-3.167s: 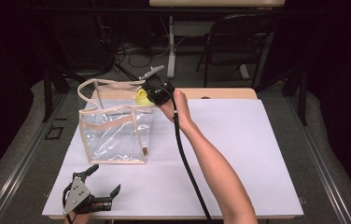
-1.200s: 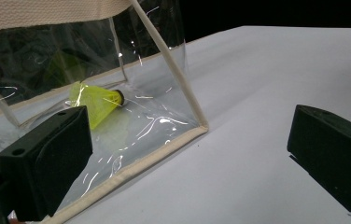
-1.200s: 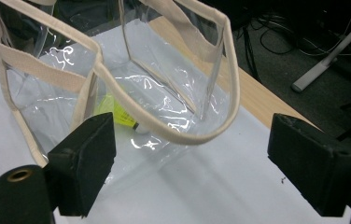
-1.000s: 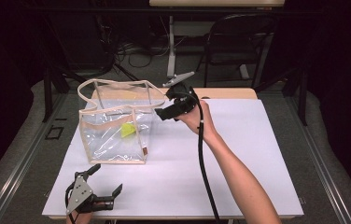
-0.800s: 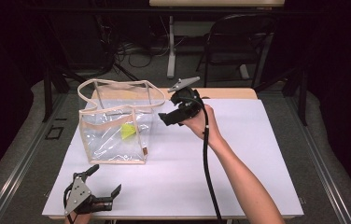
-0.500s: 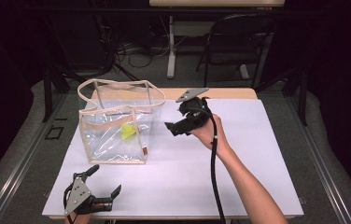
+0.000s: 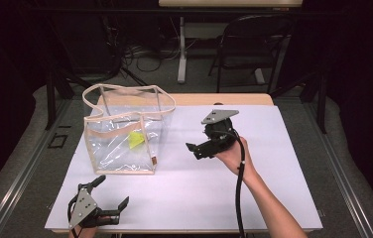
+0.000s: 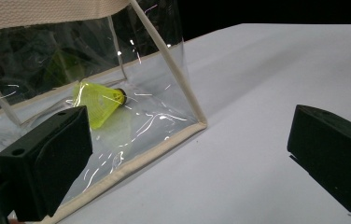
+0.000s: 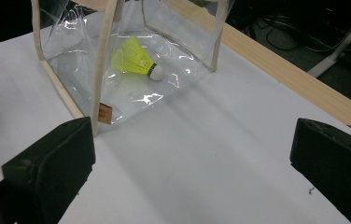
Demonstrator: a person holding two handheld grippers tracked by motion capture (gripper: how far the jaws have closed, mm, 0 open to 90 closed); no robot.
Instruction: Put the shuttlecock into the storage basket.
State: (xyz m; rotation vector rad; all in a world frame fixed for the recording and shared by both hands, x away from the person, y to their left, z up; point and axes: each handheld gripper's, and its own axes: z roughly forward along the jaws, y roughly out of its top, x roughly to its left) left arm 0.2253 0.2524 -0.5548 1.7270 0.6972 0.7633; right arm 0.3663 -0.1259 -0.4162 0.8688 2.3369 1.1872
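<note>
Right tool (image 7: 193, 151) now lower, away from bag (image 7: 125, 131) — jaws just opened, empty — shuttlecock (image 7: 135, 140) inside.

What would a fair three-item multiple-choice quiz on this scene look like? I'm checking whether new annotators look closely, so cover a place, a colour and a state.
1. Where does the shuttlecock lie?
A. Inside the clear bag
B. On the white table beside the bag
C. Between the jaws of the right hand-held gripper

2. What colour is the shuttlecock's skirt?
A. Red
B. Yellow-green
C. Blue

3. How do the jaws of the right hand-held gripper stand?
A. Shut on the bag's strap
B. Shut on the shuttlecock
C. Open, with nothing between them

Key: 1 A, since both gripper views show it on the bag's floor behind the clear wall. 2 B, the skirt is bright yellow-green with a white tip. 3 C, the right gripper view shows the jaws wide apart over the bare table.
</note>
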